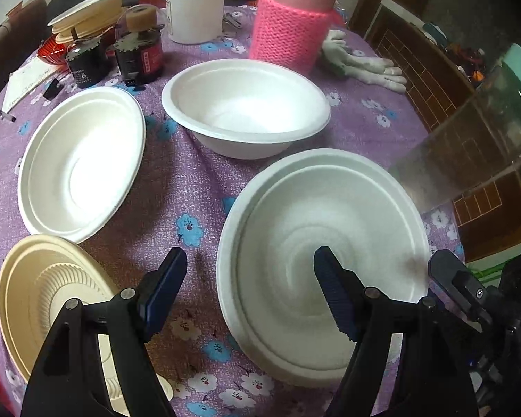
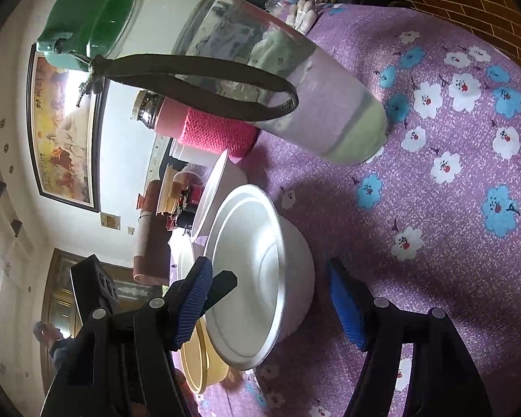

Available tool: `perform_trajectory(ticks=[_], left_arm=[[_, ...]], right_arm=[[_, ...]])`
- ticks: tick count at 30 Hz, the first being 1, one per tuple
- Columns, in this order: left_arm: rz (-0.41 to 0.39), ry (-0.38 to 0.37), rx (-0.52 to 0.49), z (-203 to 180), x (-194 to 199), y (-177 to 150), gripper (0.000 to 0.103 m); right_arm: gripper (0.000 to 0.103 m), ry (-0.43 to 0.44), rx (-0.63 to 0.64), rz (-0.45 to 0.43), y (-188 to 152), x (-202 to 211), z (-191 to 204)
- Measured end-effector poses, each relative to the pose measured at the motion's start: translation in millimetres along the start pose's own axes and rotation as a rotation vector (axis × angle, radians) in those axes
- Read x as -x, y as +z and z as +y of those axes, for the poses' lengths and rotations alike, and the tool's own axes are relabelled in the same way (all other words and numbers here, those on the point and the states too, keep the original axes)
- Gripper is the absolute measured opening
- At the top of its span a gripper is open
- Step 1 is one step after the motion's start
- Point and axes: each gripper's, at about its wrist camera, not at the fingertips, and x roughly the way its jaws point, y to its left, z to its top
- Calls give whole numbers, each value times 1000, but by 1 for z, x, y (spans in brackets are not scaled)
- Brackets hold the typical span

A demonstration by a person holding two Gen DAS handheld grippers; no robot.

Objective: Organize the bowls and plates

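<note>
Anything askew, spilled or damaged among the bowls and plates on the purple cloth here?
Nothing looks spilled or broken. The one oddity is a small dark smudge inside the nearest white bowl, near its right rim. The far white bowl, the left white bowl and the cream plate sit upright and empty.

The left hand-held gripper [image 1: 250,267] has matte black plastic arms with triangular cut-outs, round silver pivot screws, and dark blue ribbed pads on its fingertips [image 1: 333,292]. The right hand-held gripper [image 2: 269,286] is built alike: black arms, silver screw heads, and brighter blue ribbed pads on its fingertips [image 2: 345,307]. White lettering marks the black casing at the left view's right edge.
</note>
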Motion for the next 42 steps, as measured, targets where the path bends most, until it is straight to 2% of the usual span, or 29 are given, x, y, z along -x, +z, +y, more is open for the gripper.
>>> perform_trajectory(ticks=[4, 5, 7, 9, 11, 14, 18, 22, 24, 27, 35, 42], left_arm=[[-12, 8, -4, 1, 3, 0, 75], [-16, 10, -4, 1, 3, 0, 71], [-22, 11, -2, 2, 4, 0, 64], [-19, 11, 4, 4, 3, 0, 61], [-10, 8, 6, 4, 1, -1, 43], [7, -7, 15, 5, -3, -1, 31], [10, -18, 17, 5, -4, -1, 22], [2, -23, 12, 6, -2, -2, 10], [4, -32, 14, 7, -3, -2, 10], [2, -29, 3, 5, -3, -4, 9], [-22, -47, 4, 9, 15, -7, 8], [-89, -63, 22, 29, 56, -17, 8]], right_arm=[[68, -20, -1, -10, 1, -1, 0], [68, -23, -2, -13, 1, -1, -1], [61, -39, 5, -18, 1, -1, 0], [52, -58, 7, -15, 2, -3, -3], [51, -76, -3, -4, 2, -6, -5], [43, -85, -3, 1, 1, -8, -7], [30, -107, 17, -11, 0, -10, -4], [22, -123, 23, -9, -1, -16, -2], [13, -128, 37, -14, -2, -17, 0], [11, -135, 52, -22, -3, -19, 3], [10, -130, 105, -50, -7, -14, 15], [10, -76, 199, -70, -22, -3, 44]])
